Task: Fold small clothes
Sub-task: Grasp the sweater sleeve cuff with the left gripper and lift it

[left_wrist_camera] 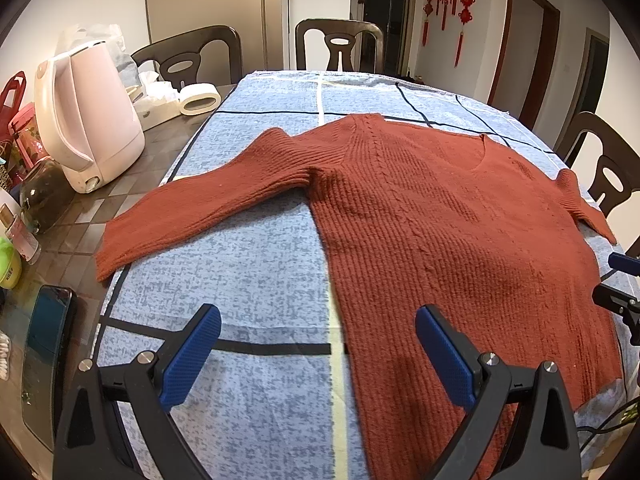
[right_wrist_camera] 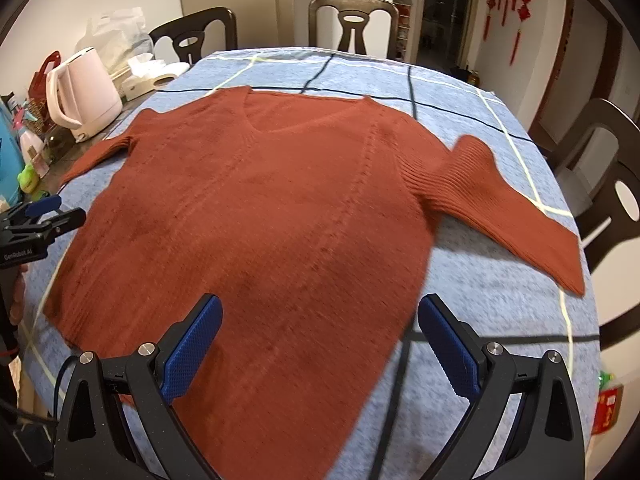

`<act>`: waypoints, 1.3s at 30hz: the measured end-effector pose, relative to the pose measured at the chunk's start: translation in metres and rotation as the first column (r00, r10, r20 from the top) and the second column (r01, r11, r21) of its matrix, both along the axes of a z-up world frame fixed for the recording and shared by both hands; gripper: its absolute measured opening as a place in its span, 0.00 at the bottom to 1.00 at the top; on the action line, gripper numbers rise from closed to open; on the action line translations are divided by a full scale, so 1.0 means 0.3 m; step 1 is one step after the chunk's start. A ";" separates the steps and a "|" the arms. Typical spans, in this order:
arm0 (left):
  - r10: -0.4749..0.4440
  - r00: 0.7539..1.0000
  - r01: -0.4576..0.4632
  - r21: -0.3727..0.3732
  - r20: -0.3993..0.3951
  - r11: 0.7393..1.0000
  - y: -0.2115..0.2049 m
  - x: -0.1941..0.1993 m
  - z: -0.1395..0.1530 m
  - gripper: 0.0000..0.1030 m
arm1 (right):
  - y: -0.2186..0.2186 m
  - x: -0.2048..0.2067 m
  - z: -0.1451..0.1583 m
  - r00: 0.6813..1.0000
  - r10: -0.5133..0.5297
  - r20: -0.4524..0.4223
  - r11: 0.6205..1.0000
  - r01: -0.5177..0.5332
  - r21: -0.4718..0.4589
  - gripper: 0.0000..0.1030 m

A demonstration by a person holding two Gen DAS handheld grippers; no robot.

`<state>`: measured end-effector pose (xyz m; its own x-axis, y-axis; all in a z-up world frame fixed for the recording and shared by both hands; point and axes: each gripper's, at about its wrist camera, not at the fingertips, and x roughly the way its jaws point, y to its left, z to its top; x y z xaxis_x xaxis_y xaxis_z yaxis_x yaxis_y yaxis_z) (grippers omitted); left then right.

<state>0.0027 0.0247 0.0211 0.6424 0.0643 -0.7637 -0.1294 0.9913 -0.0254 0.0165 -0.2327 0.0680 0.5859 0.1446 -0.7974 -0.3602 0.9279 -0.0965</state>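
A rust-red knitted sweater (left_wrist_camera: 440, 220) (right_wrist_camera: 272, 216) lies flat and face up on a blue checked cloth (left_wrist_camera: 248, 264) (right_wrist_camera: 500, 304), both sleeves spread out. My left gripper (left_wrist_camera: 318, 320) hovers open above the sweater's lower left hem, blue pads wide apart, nothing between them. My right gripper (right_wrist_camera: 320, 312) is open too, over the lower right part of the body. Each gripper shows at the other view's edge: the right gripper (left_wrist_camera: 618, 284), the left gripper (right_wrist_camera: 44, 216). The left sleeve's cuff (left_wrist_camera: 116, 252) hangs past the cloth's edge.
On the bare table left of the cloth stand a pink kettle (left_wrist_camera: 84, 120) (right_wrist_camera: 80, 94), jars, a tape roll (left_wrist_camera: 200, 98), tissues and a dark phone (left_wrist_camera: 48, 344). Dark wooden chairs (left_wrist_camera: 340, 46) (right_wrist_camera: 608, 184) ring the table. A cable (right_wrist_camera: 394, 412) trails by the front edge.
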 end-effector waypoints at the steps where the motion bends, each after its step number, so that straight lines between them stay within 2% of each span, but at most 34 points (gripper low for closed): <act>1: 0.004 1.000 -0.004 0.004 -0.002 1.000 0.006 0.004 -0.002 0.96 | 0.008 0.005 -0.001 1.000 0.005 0.000 1.000 -0.005 0.002 0.95; 6: 0.035 0.999 -0.035 0.011 -0.007 0.999 0.059 0.026 -0.014 0.95 | 0.053 0.035 -0.001 0.999 0.032 0.010 0.999 -0.032 0.016 0.95; 9: 0.077 0.997 -0.077 0.020 -0.010 0.997 0.128 0.043 -0.019 0.90 | 0.084 0.057 0.002 0.999 0.046 0.015 0.998 -0.046 0.032 0.95; 13: 0.174 0.985 -0.174 0.019 0.001 0.985 0.261 0.054 -0.019 0.84 | 0.116 0.072 0.004 0.997 0.072 0.023 0.996 -0.073 0.042 0.95; 16: 0.233 0.973 -0.233 0.021 0.009 0.972 0.352 0.061 -0.021 0.84 | 0.130 0.082 -0.001 0.996 0.083 0.023 0.995 -0.084 0.043 0.95; 21: 0.281 0.960 -0.281 0.017 -0.002 0.960 0.452 0.085 -0.039 0.81 | 0.127 0.106 -0.017 0.997 0.079 0.009 0.996 -0.079 0.049 0.95; 23: 0.277 0.961 -0.277 0.010 -0.020 0.961 0.467 0.103 -0.055 0.72 | 0.122 0.112 -0.023 0.997 0.075 0.002 0.996 -0.075 0.052 0.95; 24: 0.268 0.963 -0.268 -0.002 -0.026 0.963 0.471 0.111 -0.062 0.71 | 0.119 0.115 -0.024 0.997 0.074 0.000 0.996 -0.074 0.053 0.95; 27: 0.246 0.969 -0.247 -0.049 -0.026 0.968 0.474 0.122 -0.071 0.60 | 0.115 0.123 -0.029 0.998 0.070 -0.005 0.996 -0.070 0.053 0.95; 30: 0.233 0.972 -0.234 -0.055 -0.010 0.971 0.470 0.129 -0.060 0.38 | 0.107 0.130 -0.032 0.998 0.065 -0.010 0.996 -0.064 0.061 0.95; 31: 0.231 0.973 -0.231 -0.045 -0.005 0.972 0.469 0.133 -0.055 0.24 | 0.106 0.132 -0.034 0.998 0.064 -0.011 0.996 -0.063 0.062 0.95; 32: 0.228 0.974 -0.228 -0.039 -0.004 0.973 0.470 0.138 -0.051 0.16 | 0.106 0.134 -0.036 0.998 0.065 -0.012 0.996 -0.064 0.062 0.95; 35: 0.210 0.978 -0.210 -0.033 -0.004 0.977 0.469 0.155 -0.031 0.12 | 0.104 0.136 -0.037 0.997 0.070 -0.013 0.995 -0.069 0.067 0.95; 36: 0.173 0.984 -0.169 -0.111 0.036 0.979 0.465 0.155 -0.018 0.12 | 0.103 0.135 -0.036 0.997 0.072 -0.011 0.995 -0.071 0.071 0.95; 39: 0.139 0.986 -0.132 -0.081 0.088 0.988 0.440 0.151 0.057 0.11 | 0.100 0.131 -0.028 0.997 0.077 -0.003 0.994 -0.077 0.083 0.95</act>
<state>0.0479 0.1567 0.0381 0.7003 0.1010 -0.7067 -0.2561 0.9596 -0.1166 0.0558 -0.2027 0.0596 0.5655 0.2551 -0.7843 -0.4314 0.9020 -0.0177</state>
